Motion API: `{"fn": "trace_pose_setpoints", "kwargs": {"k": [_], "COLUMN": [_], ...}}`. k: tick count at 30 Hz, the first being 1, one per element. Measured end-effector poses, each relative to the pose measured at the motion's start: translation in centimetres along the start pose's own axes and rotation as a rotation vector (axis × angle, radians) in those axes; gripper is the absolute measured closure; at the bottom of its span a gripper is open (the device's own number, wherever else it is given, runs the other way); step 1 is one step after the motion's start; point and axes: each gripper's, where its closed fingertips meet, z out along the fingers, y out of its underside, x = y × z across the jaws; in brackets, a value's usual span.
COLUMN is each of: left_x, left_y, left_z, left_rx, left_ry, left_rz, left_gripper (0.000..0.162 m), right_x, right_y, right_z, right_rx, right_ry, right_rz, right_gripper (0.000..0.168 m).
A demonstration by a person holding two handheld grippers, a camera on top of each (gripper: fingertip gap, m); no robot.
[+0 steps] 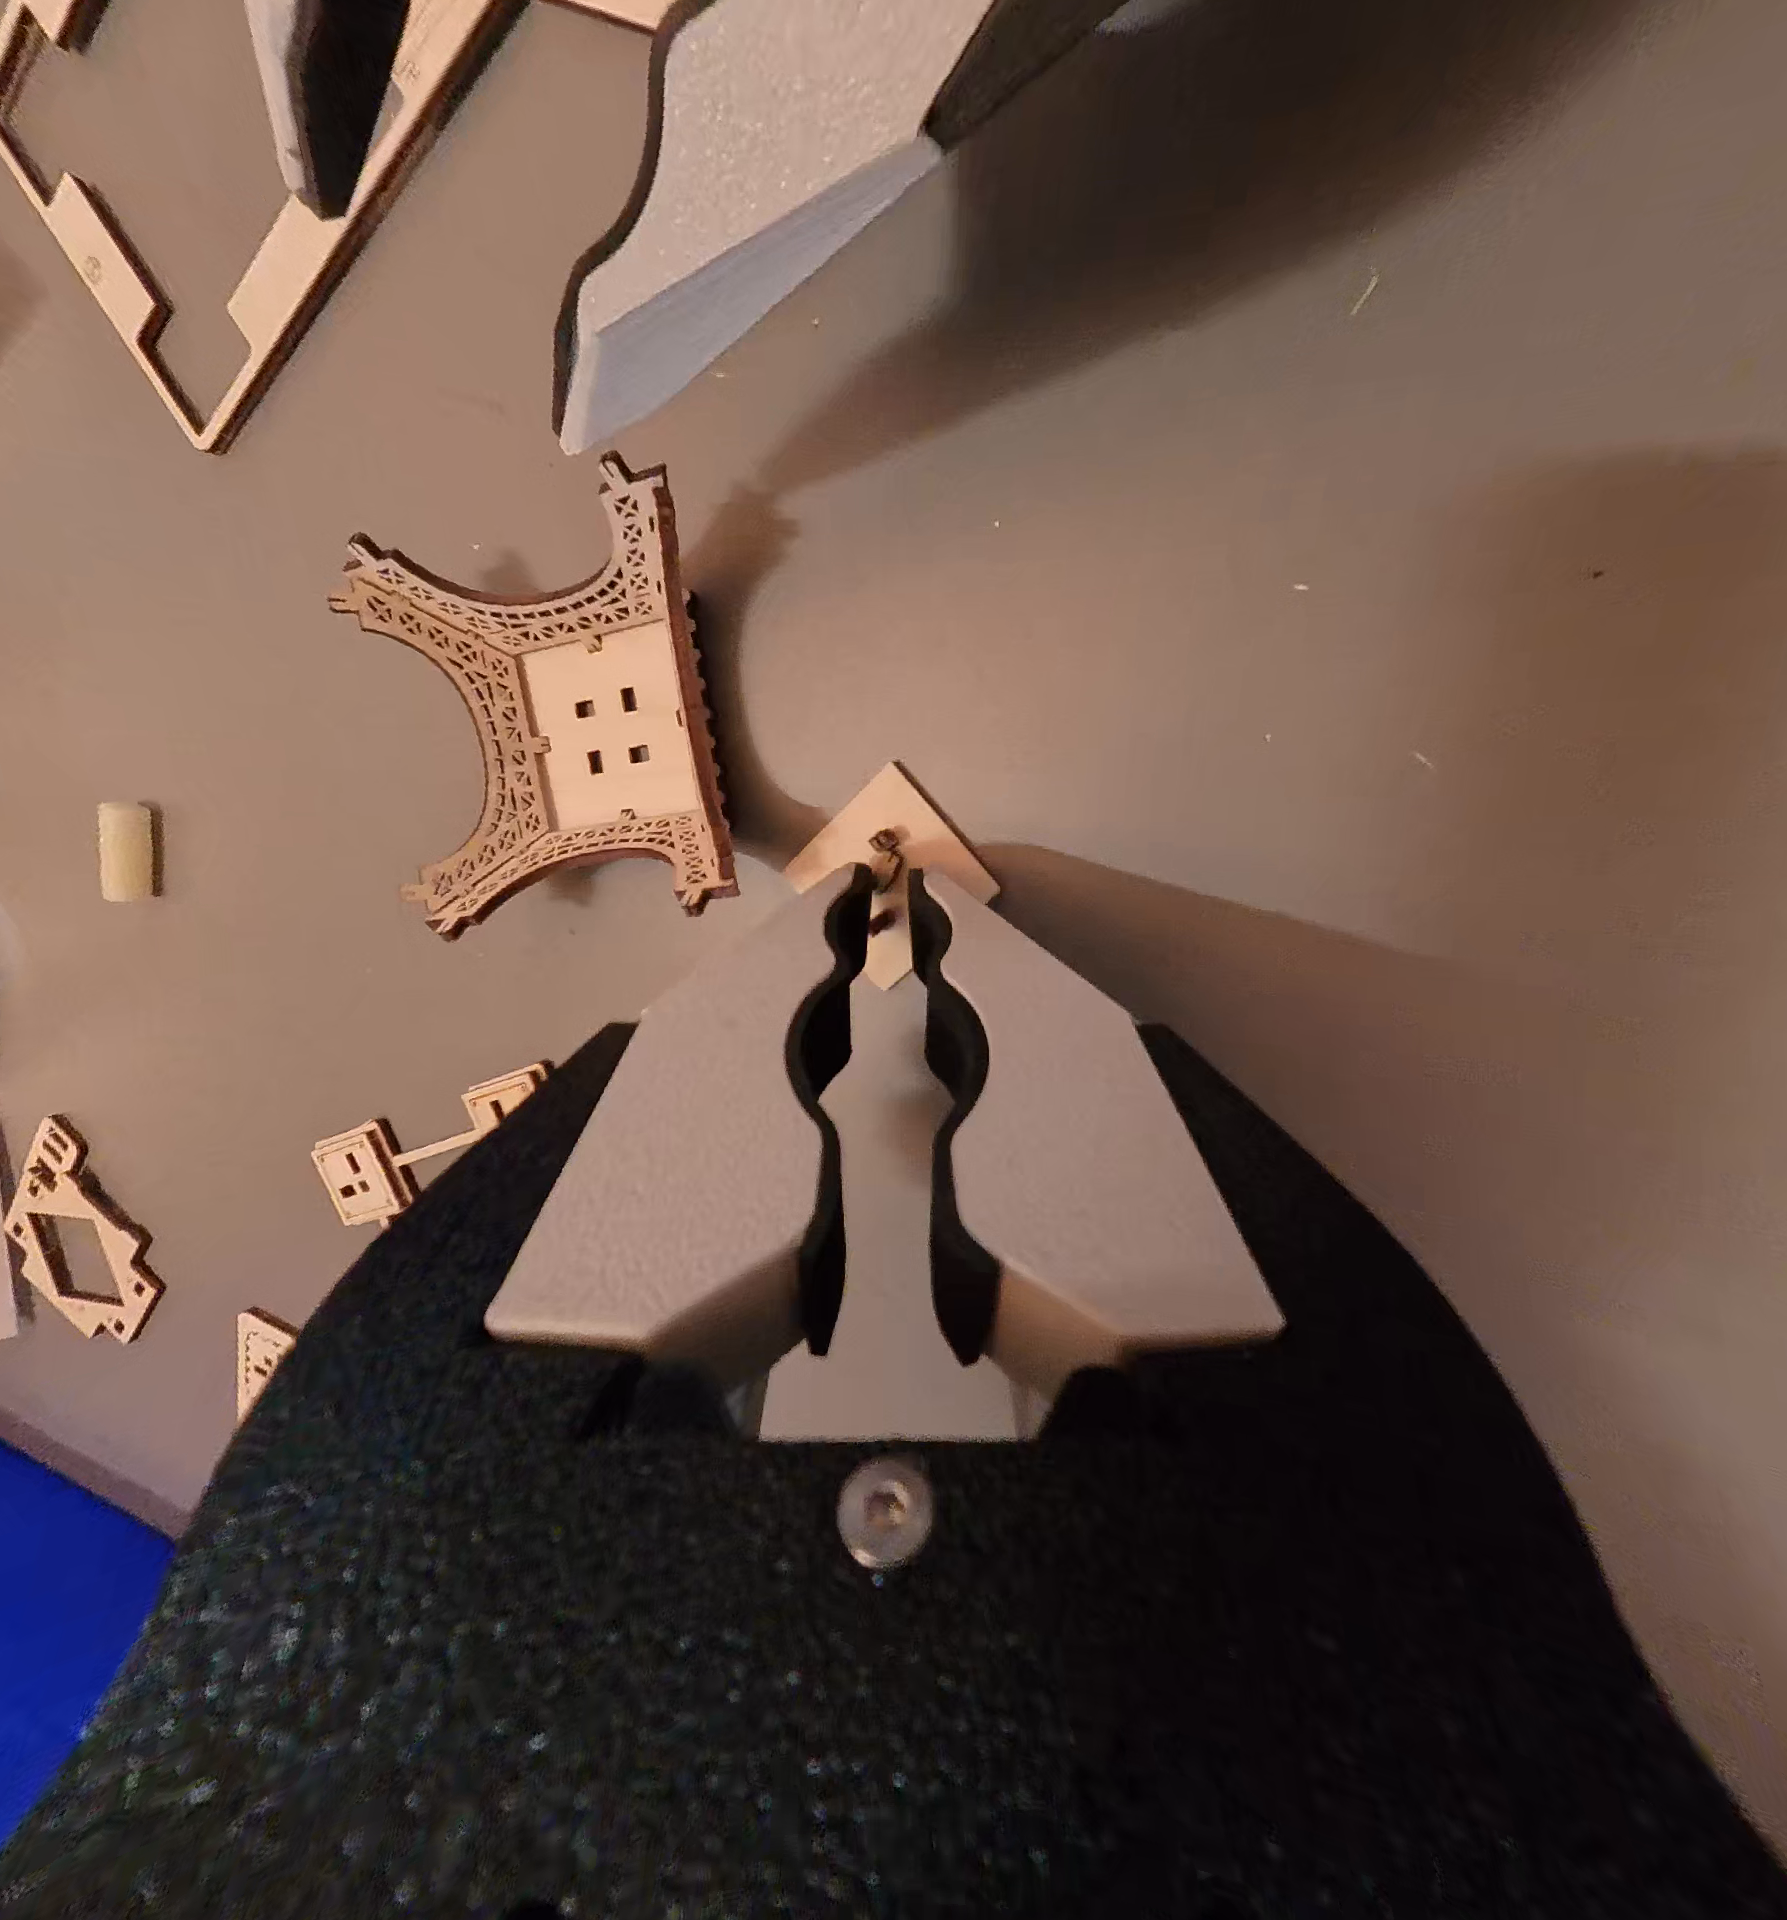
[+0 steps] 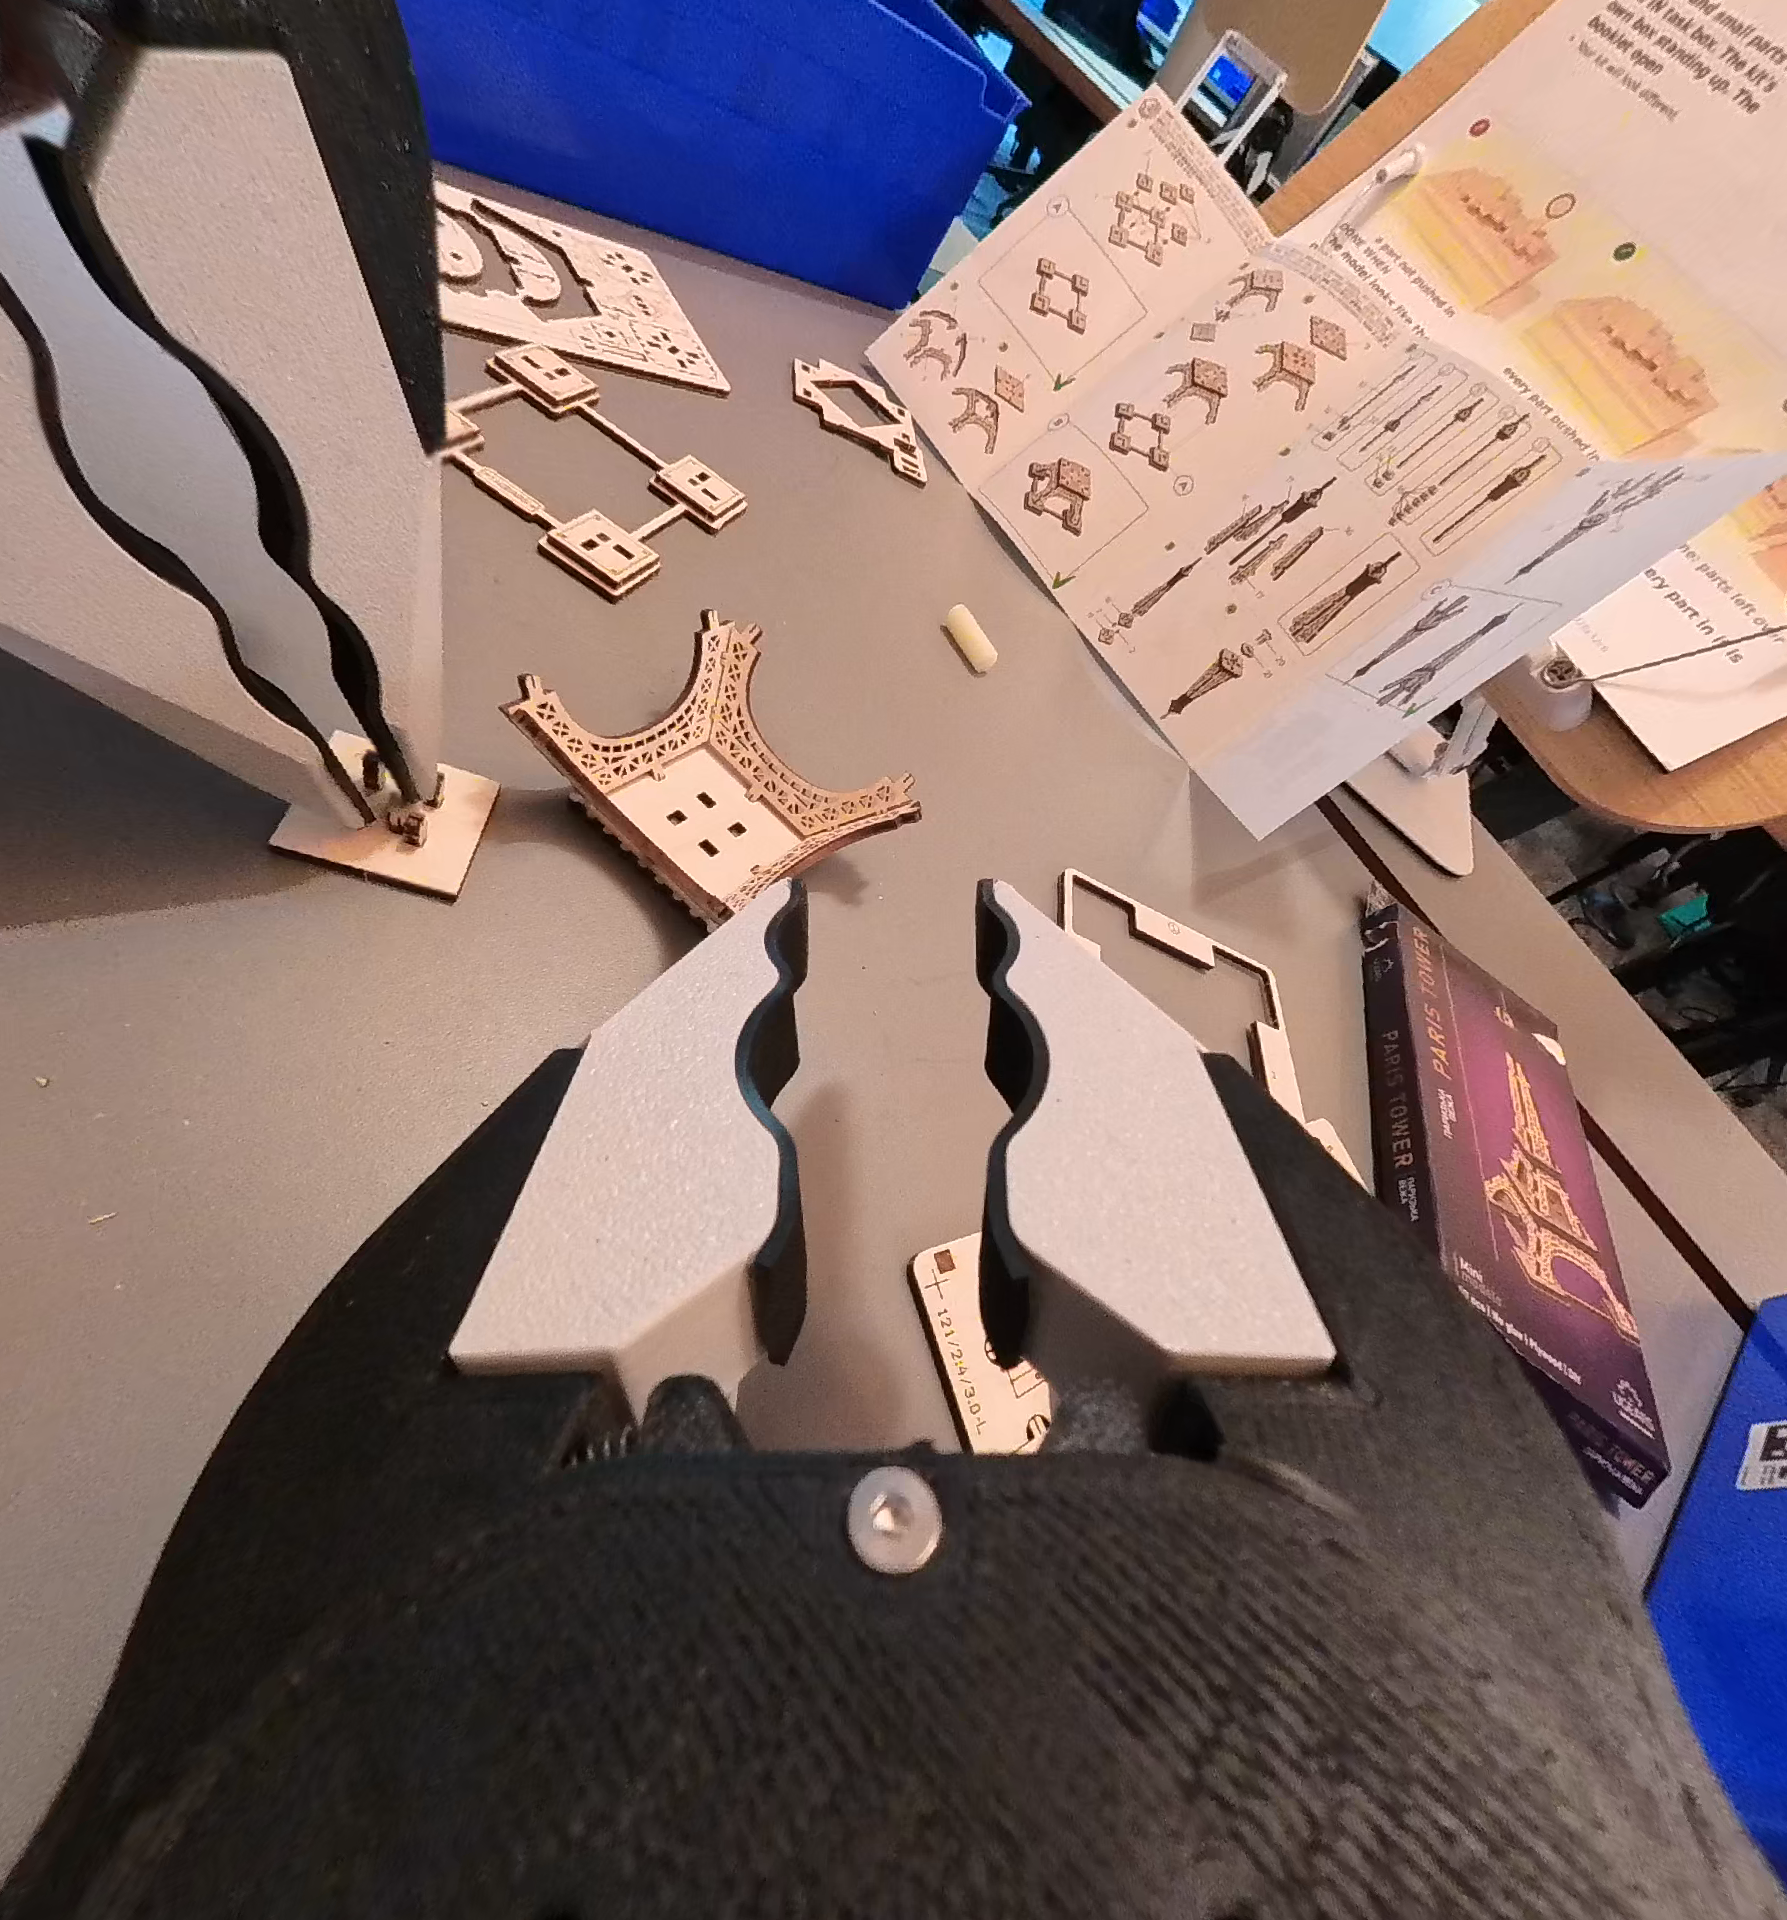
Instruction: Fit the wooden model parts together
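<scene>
My left gripper (image 1: 884, 883) points down at a small square wooden plate (image 1: 904, 821) on the grey table. Its fingertips are pinched on a tiny wooden peg standing on the plate; this also shows in the right wrist view (image 2: 390, 800), where the plate (image 2: 453, 842) lies flat. The lattice tower-base part (image 1: 577, 717) lies just left of the plate. My right gripper (image 2: 889, 904) is open and empty, hovering just in front of the tower base (image 2: 723, 800). One of its fingers (image 1: 723, 208) shows at the top of the left wrist view.
A four-pad frame part (image 2: 598, 478), a diamond frame part (image 2: 858, 416), a pale cylinder (image 2: 970, 636) and a plywood sheet (image 2: 577, 301) lie beyond. An empty sheet frame (image 2: 1180, 956) and the kit box (image 2: 1491, 1195) sit right. An instruction booklet (image 2: 1284, 416) stands behind; blue bins (image 2: 712, 135) border the table. From either gripper's tips it is about 20 cm to the pale cylinder (image 2: 970, 636). The left camera catches it too, in the left wrist view (image 1: 126, 858).
</scene>
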Motion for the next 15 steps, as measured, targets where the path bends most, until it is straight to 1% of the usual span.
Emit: {"fn": "trace_pose_setpoints", "kwargs": {"k": [15], "left_x": [0.01], "left_y": [-0.36], "left_z": [0.18], "left_rx": [0.009], "left_ry": [0.006], "left_rz": [0.011], "left_gripper": [0.159], "right_x": [-0.06], "right_y": [0.13], "right_z": [0.03], "right_rx": [-0.006], "right_ry": [-0.006], "right_rz": [0.002], "right_gripper": [0.138]}}
